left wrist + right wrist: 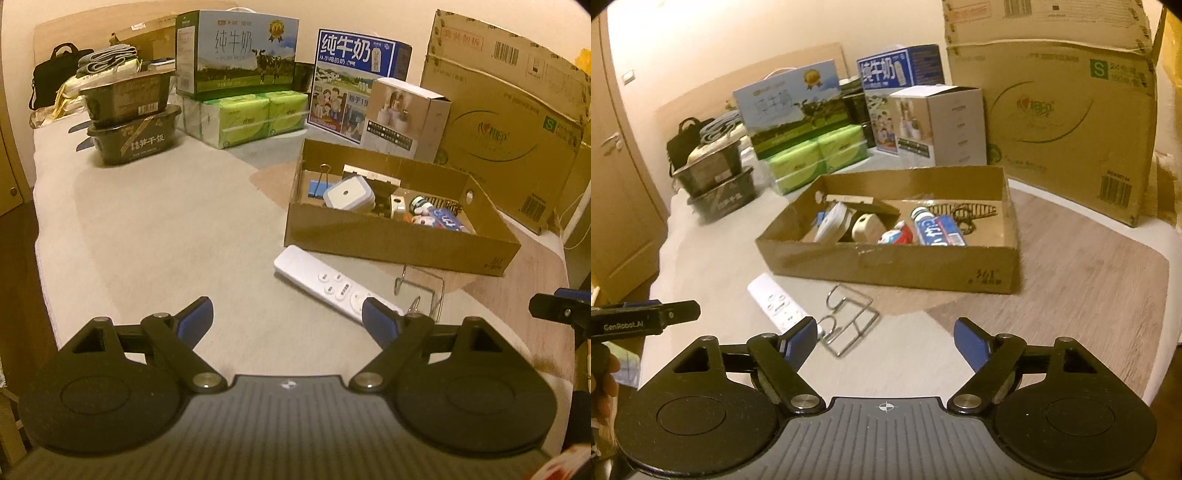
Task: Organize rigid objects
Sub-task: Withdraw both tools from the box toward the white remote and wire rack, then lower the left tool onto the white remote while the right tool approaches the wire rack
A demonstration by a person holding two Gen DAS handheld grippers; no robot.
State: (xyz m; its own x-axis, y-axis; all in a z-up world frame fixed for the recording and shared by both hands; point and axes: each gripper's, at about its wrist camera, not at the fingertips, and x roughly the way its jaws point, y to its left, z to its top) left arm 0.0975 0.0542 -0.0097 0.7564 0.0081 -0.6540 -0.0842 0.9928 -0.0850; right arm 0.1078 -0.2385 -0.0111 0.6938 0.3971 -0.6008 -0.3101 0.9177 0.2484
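A white remote control [328, 282] lies on the pale mat in front of a shallow cardboard box [388, 240]. A bent wire rack [421, 295] lies to its right. The box holds several small items, among them a blue-grey lidded case [347, 194] and a blue tube [447, 218]. My left gripper [288, 321] is open and empty, just short of the remote. In the right wrist view the remote [775, 301], wire rack [849, 319] and box [897, 264] lie ahead. My right gripper [884, 339] is open and empty, just right of the rack.
Milk cartons [236, 51], green tissue packs [251, 118], stacked black food tubs [129, 118] and a white product box [406, 118] stand behind. A large cardboard carton [509, 122] stands at the right. A wooden door [617, 177] is at the left.
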